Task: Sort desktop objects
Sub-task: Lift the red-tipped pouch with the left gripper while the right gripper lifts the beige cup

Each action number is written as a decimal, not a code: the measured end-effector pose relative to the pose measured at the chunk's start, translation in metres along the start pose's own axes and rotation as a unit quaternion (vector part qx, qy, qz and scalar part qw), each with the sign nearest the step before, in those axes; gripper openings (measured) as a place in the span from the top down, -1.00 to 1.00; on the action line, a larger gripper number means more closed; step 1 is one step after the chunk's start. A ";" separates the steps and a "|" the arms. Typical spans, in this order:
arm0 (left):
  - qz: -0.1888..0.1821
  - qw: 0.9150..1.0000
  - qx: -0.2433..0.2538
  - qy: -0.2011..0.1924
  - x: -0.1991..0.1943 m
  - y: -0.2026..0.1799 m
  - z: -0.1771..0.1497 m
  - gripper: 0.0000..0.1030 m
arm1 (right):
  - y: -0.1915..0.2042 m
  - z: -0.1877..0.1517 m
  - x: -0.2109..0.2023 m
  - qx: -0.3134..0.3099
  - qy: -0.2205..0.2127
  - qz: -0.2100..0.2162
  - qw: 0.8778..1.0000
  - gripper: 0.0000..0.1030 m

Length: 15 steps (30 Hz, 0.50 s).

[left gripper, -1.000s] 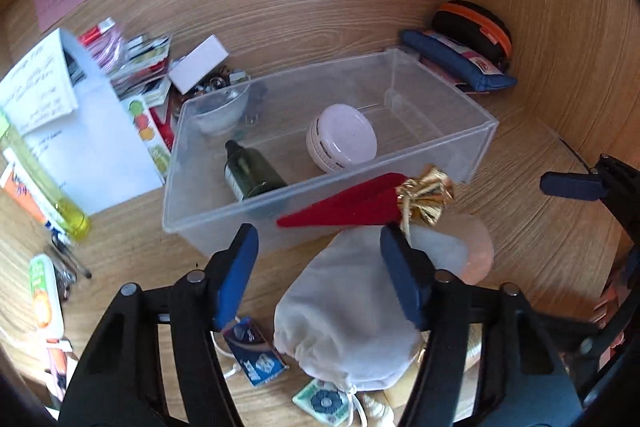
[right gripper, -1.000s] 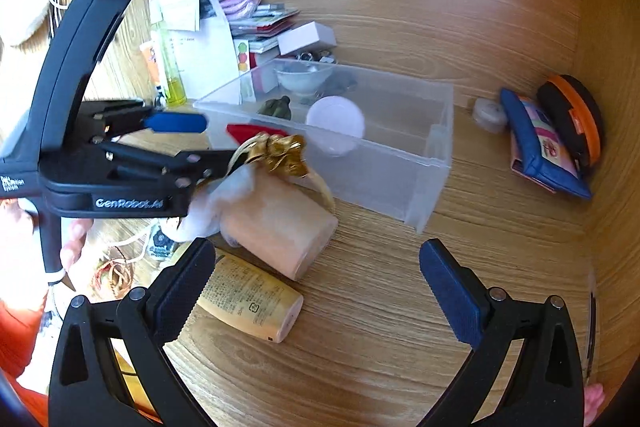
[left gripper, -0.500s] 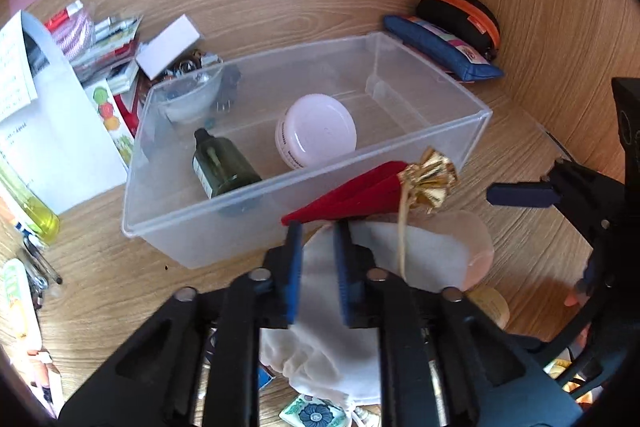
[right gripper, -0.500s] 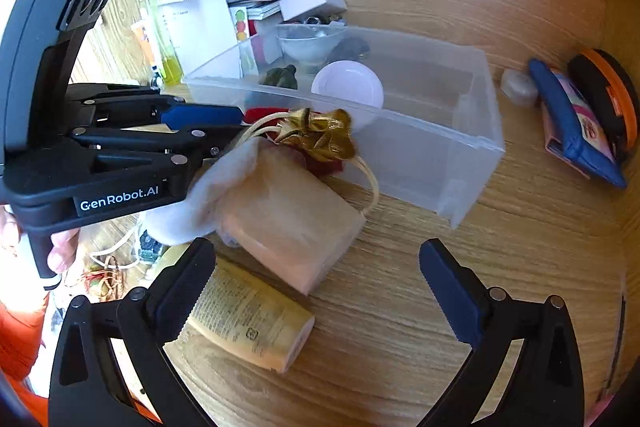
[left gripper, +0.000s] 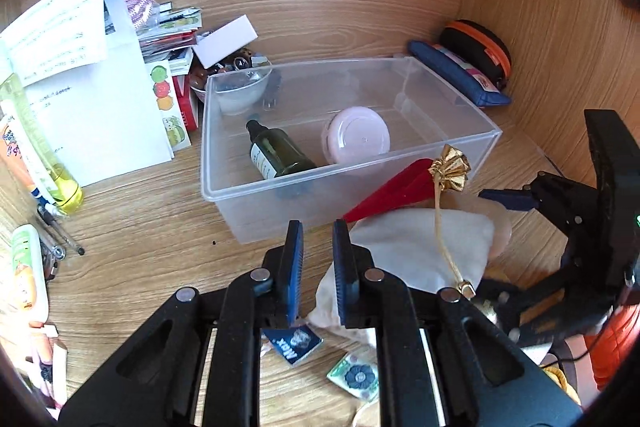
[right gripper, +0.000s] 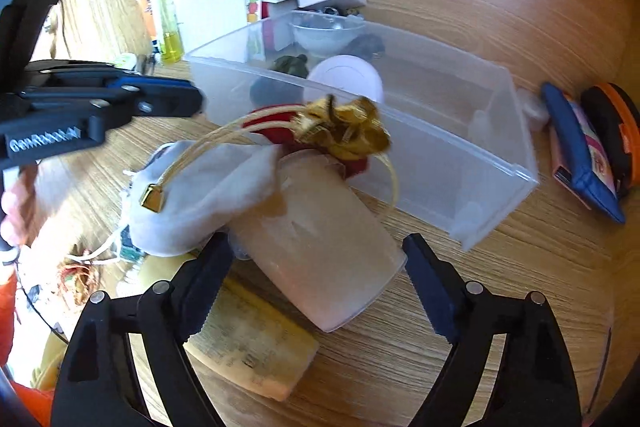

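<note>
Both grippers have shifted in the last second: the left gripper [left gripper: 317,269] has clamped fully shut with nothing between its pads, and it hangs over the bare desk [left gripper: 140,227] just beside the white drawstring pouch [left gripper: 416,259], while the right gripper [right gripper: 316,269] has come lower and its jaws have just been closing around the frosted pink bottle [right gripper: 324,247], not yet pressing on it. That bottle lies on its side near the front wall of the clear plastic bin [left gripper: 448,147], half under the pouch and a red cone pouch with a gold top [left gripper: 404,187].

As I see it, the trouble is the gold cord [right gripper: 208,143] draped over the pouch; lift the bottle and the cord may snag, dragging both pouches along or tipping them against the bin.

Inside the bin sit a pink round jar [left gripper: 358,139] and a dark green dropper bottle [left gripper: 280,155], lying down. A small clear bowl [left gripper: 240,93] stands behind it.
</note>
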<state>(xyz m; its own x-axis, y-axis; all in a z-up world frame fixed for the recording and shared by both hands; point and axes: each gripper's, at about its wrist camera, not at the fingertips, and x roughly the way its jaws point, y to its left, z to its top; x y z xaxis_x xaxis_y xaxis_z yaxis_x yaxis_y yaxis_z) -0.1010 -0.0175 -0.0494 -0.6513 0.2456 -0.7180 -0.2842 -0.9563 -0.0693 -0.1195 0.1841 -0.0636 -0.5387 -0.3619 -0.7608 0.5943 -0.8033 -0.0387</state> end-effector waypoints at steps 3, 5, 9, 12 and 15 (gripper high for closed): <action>-0.012 1.000 0.005 0.000 -0.003 -0.001 -0.001 0.50 | -0.009 -0.005 -0.004 0.012 0.003 -0.007 1.000 -0.64; -0.011 1.000 0.015 0.000 -0.001 -0.006 -0.001 0.18 | -0.015 -0.009 -0.008 0.018 0.005 -0.013 1.000 -0.64; -0.023 0.998 0.051 0.017 0.009 -0.026 0.003 0.07 | -0.029 -0.019 -0.016 0.030 0.007 -0.022 0.999 -0.64; -0.038 0.997 0.070 0.024 0.015 -0.043 0.009 -0.03 | -0.034 -0.024 -0.020 0.039 0.007 -0.028 0.999 -0.64; -0.050 0.995 0.086 0.024 0.020 -0.058 0.015 -0.17 | -0.041 -0.030 -0.024 0.047 0.004 -0.032 0.998 -0.64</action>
<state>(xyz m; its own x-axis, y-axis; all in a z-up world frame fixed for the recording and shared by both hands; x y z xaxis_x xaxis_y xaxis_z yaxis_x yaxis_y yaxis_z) -0.1082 0.0453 -0.0488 -0.5813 0.3264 -0.7454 -0.4641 -0.8854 -0.0258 -0.1132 0.2401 -0.0633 -0.5689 -0.3056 -0.7635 0.4997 -0.8658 -0.0258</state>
